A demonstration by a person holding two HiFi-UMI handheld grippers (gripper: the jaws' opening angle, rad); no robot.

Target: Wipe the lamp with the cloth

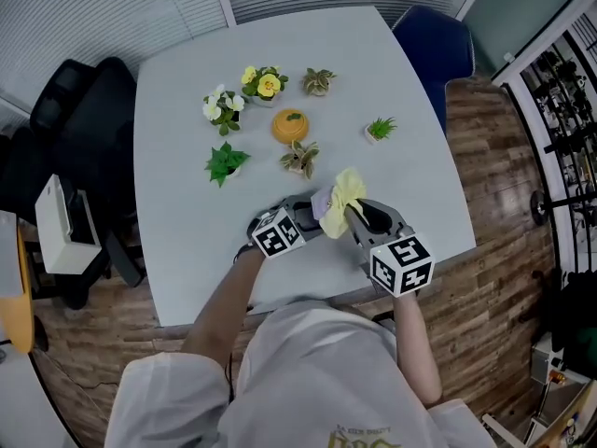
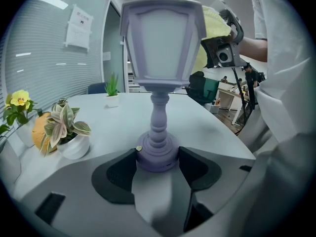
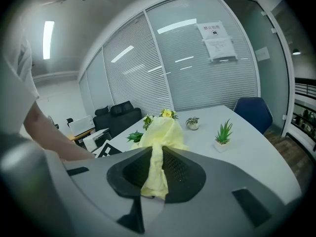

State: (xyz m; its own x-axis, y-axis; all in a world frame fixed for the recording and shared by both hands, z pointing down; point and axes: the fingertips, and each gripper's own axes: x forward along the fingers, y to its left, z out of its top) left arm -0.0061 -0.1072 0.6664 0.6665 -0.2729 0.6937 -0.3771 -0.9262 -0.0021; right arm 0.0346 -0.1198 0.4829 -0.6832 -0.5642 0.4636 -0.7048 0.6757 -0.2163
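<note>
Left gripper [image 2: 159, 168]: I have it clamped on the lamp [image 2: 161, 43] base, so the lamp stands steady on the bench [image 1: 177, 157].
Right gripper [image 3: 157, 169]: pinched on the yellow cloth [image 3: 160, 130], with 1 loose fold ahead for wiping.
Cloth place: at the shade's top corner, so I judge the wiping is under way.

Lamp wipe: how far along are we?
Done: the left gripper clamps the lamp by its base, upright on the table. The right gripper pinches the yellow cloth. In hand: the cloth sits against the shade's upper edge, so wiping is at the top. Left: probably the lower shade and stem, though what has been wiped can't be told.
</note>
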